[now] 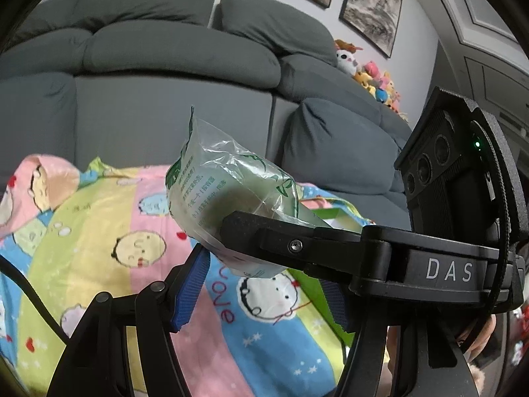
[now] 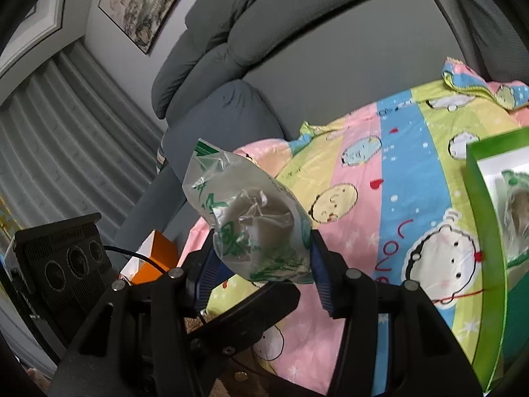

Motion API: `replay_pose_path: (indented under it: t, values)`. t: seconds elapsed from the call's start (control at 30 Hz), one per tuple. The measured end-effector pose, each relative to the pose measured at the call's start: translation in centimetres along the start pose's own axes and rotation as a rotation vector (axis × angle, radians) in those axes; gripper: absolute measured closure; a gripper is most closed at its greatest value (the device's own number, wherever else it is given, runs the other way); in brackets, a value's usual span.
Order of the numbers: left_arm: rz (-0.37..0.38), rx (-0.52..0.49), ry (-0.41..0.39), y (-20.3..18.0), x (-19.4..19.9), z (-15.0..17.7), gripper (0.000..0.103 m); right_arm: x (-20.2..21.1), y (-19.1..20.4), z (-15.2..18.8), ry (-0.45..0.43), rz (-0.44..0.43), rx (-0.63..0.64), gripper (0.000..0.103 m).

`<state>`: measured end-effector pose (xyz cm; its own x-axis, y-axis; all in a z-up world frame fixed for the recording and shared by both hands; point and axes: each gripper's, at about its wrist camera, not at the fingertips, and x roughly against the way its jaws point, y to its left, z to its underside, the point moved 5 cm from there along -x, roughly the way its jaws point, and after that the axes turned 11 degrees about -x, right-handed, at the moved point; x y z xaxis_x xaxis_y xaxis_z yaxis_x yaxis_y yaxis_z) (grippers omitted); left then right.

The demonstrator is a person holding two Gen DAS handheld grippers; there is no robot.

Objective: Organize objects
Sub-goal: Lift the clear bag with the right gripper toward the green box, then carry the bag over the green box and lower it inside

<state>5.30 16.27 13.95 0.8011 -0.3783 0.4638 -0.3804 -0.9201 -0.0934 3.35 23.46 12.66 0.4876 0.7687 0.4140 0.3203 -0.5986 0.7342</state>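
A clear plastic packet (image 2: 258, 225) with green print and a dark lump inside hangs above the cartoon blanket (image 2: 396, 198). My right gripper (image 2: 263, 264) is shut on it, its blue pads pressing on both sides. In the left wrist view the same packet (image 1: 231, 192) stands at the tips of my left gripper (image 1: 261, 264). Its left pad (image 1: 190, 287) touches the packet's lower edge. Its right pad is mostly hidden behind the right gripper's black finger (image 1: 264, 238), which crosses in front. A green box (image 2: 479, 218) on the blanket holds another such packet (image 2: 519, 205).
A grey sofa (image 1: 165, 115) backs the blanket, with plush toys (image 1: 380, 79) at its far end. An orange box (image 2: 155, 254) sits low on the left beside the left gripper's camera block (image 2: 66, 258). A black cable (image 1: 20, 281) crosses the blanket's left side.
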Motion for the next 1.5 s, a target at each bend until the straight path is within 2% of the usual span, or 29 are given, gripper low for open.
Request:
replay_pose_path:
  t: [0.1,0.17,0.27,0.4,0.63,1.1,1.5]
  values:
    - [-0.042,-0.047,0.002,-0.2,-0.5,-0.8,0.037,0.2,0.3,-0.9,0.004,0.0,0.021,0.051]
    - [-0.062,-0.044,-0.033,-0.1,-0.6,-1.5,0.037,0.1,0.9,-1.5,0.014,0.023,0.047,0.051]
    - [-0.02,0.001,-0.055,0.4,-0.7,-2.2,0.037,0.3,1.9,-2.5,0.004,0.037,0.094,0.051]
    - [-0.02,-0.018,-0.062,-0.1,-1.1,-2.7,0.037,0.7,2.1,-3.4,0.002,0.062,0.14,0.051]
    - [0.004,-0.076,-0.03,-2.2,-3.0,-2.9,0.037,2.2,-0.5,-3.6,-0.046,0.043,0.068,0.051]
    - [0.092,-0.139,0.011,-7.0,-6.3,-3.0,0.037,6.1,-5.3,-4.1,-0.133,0.084,-0.043,0.051]
    - [0.156,-0.174,0.058,-9.9,-9.4,-2.7,0.037,8.5,-8.9,-4.3,-0.197,0.087,-0.158,0.051]
